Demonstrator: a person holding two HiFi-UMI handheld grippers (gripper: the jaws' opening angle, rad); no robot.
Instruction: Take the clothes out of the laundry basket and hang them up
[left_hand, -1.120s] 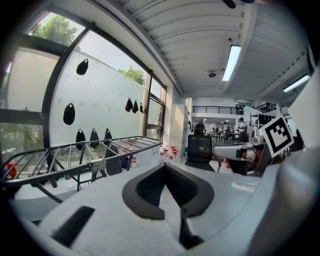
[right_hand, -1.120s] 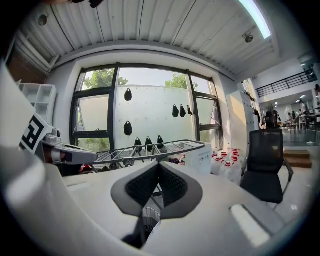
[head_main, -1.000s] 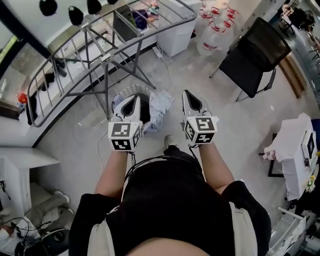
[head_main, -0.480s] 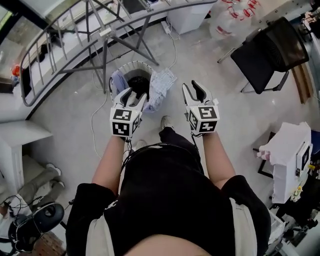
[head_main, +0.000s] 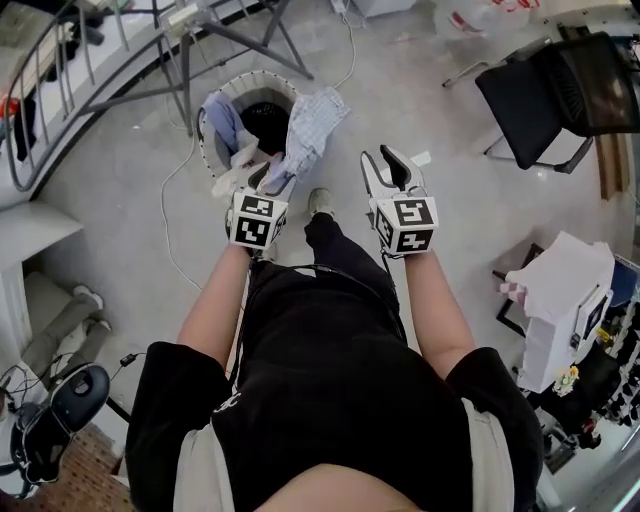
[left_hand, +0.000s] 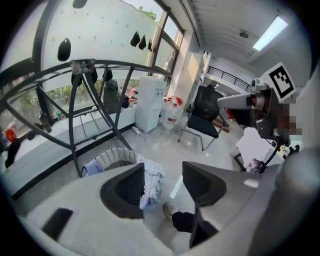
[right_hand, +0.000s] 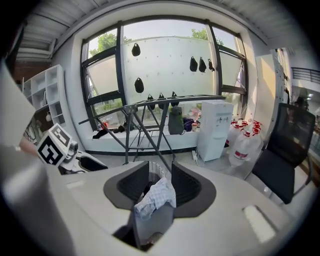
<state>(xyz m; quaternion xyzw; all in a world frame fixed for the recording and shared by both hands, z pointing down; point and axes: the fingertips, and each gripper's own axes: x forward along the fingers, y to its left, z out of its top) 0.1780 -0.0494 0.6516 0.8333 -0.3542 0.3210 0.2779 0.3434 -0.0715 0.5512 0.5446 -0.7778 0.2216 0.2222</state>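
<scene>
No text is legible. Red labels on the water bottles (right_hand: 244, 145) are too small to read; the left cube (head_main: 255, 220) and right cube (head_main: 412, 222) show only square patterns.

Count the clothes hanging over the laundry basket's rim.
2: a lavender piece on the rim's left, a checked piece on its right. More may lie hidden inside the basket.

The drying rack (head_main: 186, 65) runs off the head view's top and left edges. The checked shirt (head_main: 310, 130) covers the right rim of the laundry basket (head_main: 258, 79), whose dark inside cannot be made out. The office chair (head_main: 555, 90) is cut by the right edge. The right gripper view shows only a sliver of that basket.
</scene>
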